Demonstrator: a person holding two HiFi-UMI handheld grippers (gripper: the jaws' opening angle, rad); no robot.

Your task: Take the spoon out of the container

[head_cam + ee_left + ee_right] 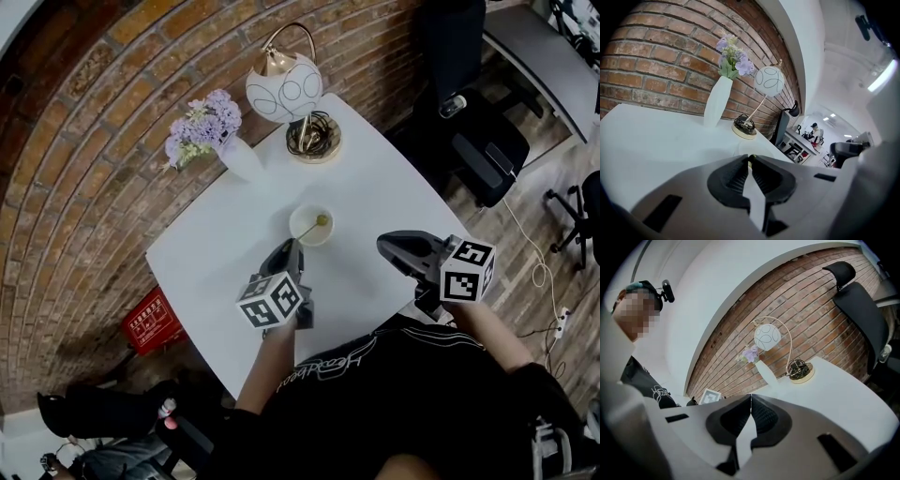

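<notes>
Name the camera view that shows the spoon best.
The head view: the spoon lies in the container, seen from above. The left gripper view shows only a sliver between the jaws; the right gripper view none.

Head view: mounted above the near edge of the desk [375, 187], facing steeply down. At middle range it covers the whole desk, the left gripper [292, 244] and the right gripper [382, 246].

Left gripper view: set low, close over the desk, directly behind its own jaws, facing the far corner.

Right gripper view: near the right edge, tilted up toward the brick wall [811, 301].

All three views share the lamp [284, 89] at the far corner and the vase [241, 159] beside it. The head and right gripper views also share the chair [487, 150].
</notes>
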